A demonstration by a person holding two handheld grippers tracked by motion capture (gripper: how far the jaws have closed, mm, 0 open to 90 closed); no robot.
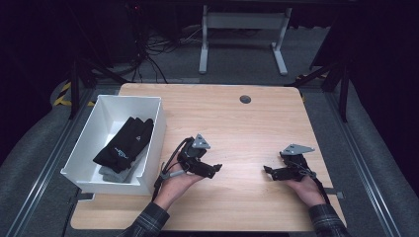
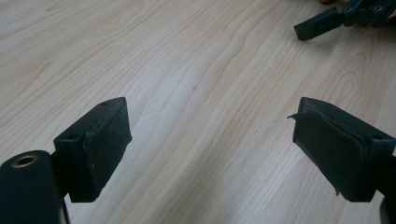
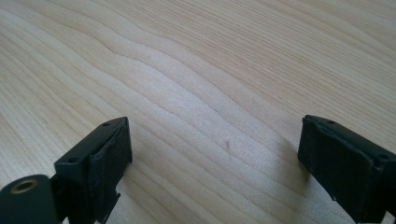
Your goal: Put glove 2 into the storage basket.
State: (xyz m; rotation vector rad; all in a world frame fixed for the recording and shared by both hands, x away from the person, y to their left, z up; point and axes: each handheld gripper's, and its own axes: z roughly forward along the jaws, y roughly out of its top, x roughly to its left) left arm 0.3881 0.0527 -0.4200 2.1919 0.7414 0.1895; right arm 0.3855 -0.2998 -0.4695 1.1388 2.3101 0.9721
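Two tools – left tool, right tool – both wide, low over bare table.

High view looks forward and down over the whole wooden surface from the person's side, while both gripper views skim low along it, the left gripper view sharing the right claw.

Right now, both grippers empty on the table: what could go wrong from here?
1. The left gripper sits close to the white bin; a sweep toward it may knock the wall and shift the bin.
2. The black glove lies atop grey fabric in the bin; a grab could lift both.
3. The right gripper points at the left one; moving inward, the open jaws could clash.
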